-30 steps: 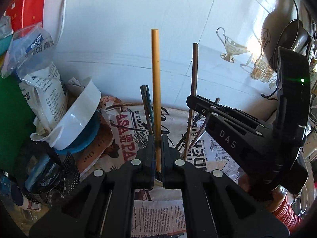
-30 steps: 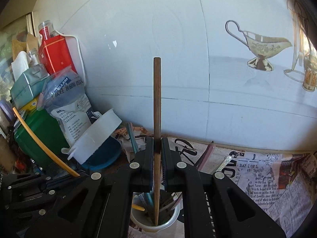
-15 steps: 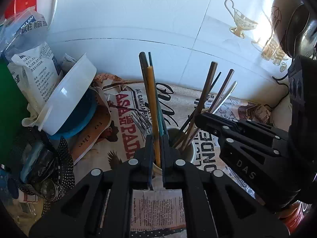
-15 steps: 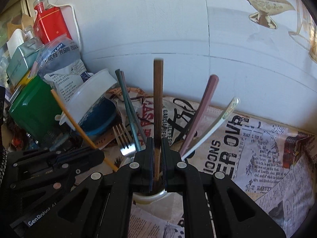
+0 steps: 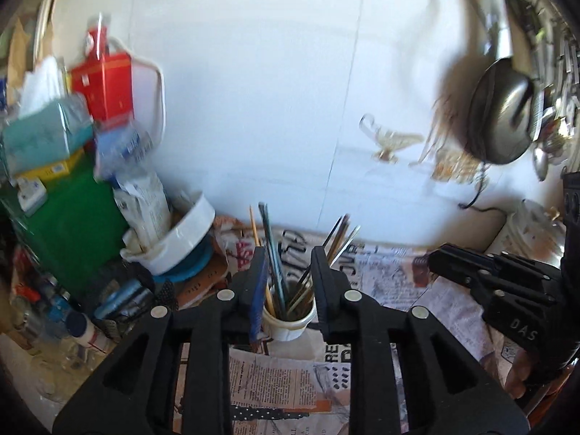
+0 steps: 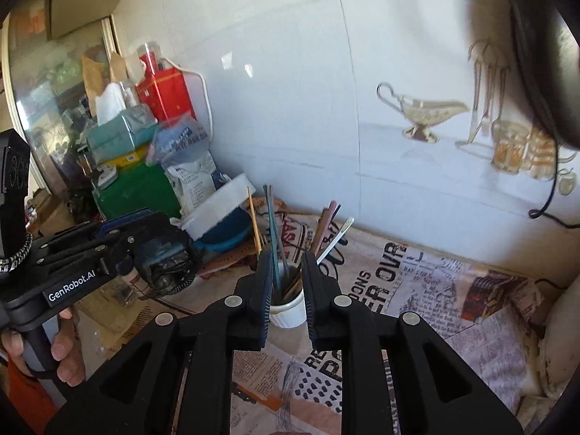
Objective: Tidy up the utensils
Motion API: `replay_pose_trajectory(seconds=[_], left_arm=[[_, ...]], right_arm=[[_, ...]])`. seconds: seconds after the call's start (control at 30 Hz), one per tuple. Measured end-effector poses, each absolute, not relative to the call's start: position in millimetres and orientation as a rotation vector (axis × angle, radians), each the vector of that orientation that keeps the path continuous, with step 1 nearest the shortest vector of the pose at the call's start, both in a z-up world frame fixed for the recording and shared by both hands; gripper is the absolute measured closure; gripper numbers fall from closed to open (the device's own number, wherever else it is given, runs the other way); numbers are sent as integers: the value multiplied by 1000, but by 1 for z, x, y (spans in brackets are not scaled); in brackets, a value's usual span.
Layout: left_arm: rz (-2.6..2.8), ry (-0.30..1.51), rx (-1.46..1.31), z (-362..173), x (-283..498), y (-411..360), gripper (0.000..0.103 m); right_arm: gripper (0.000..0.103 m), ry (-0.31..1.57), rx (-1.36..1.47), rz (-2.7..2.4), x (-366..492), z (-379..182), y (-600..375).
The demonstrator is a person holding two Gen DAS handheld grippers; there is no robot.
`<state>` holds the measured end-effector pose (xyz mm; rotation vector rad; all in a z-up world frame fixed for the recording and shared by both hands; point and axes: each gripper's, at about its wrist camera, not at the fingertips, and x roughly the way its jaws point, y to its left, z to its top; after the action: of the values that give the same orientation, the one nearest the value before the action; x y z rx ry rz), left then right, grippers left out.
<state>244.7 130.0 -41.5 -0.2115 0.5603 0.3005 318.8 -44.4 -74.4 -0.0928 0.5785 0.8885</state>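
Just past both claws stands the cup [image 5: 288, 320] of sticks [image 5: 272, 253]. The left claw [image 5: 286, 272] and right claw [image 6: 286, 275] are empty and opening, the cup showing through each gap. Dropping off looks done; next, I think, comes finding another utensil. None lies loose in view. The left view is blurry, and the cup's bottom is hidden.
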Motion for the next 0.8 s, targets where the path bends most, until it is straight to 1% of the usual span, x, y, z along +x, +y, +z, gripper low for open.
replay_pose_trajectory(seconds=[0.23,0.33,0.37,0.4,0.43,0.47,0.5,0.53,0.57,0.6,0.63,0.67,0.7,0.73,0.8], left_arm=[[245,342,-140,26,161,85,66],[228,273,-110,45,121,66,58],[222,253,-102,50,107,60,55],[219,237,-94,53,95,55,49],[220,221,-83,56,82,50,45],[223,204,-72,57,70,45,37],[227,189,-62,58,58,40,28],[233,178,-55,59,48,37,24],[236,169,-48,60,38,35,16],[239,160,-43,60,29,32,10],[245,151,-38,59,19,29,7],[250,146,-34,60,11,27,4],[255,141,-27,59,4,25,1],[263,138,-23,59,-1,24,1],[265,141,-22,57,-9,24,1]], right_arm=[[88,310,-33,816,228,-11,-103],[88,231,-9,767,184,4,-120],[87,212,-6,755,171,6,-124],[84,192,-4,740,157,7,-127],[79,175,-7,721,143,8,-130],[76,163,-8,704,134,7,-134],[69,149,-8,681,123,6,-136],[60,141,-7,663,116,5,-138],[56,135,-6,647,107,4,-139],[49,132,-3,636,99,2,-141],[41,132,2,626,94,1,-143],[37,131,6,614,89,0,-144],[28,126,9,599,84,0,-145],[21,120,12,585,79,-1,-147],[12,102,9,560,71,0,-148]])
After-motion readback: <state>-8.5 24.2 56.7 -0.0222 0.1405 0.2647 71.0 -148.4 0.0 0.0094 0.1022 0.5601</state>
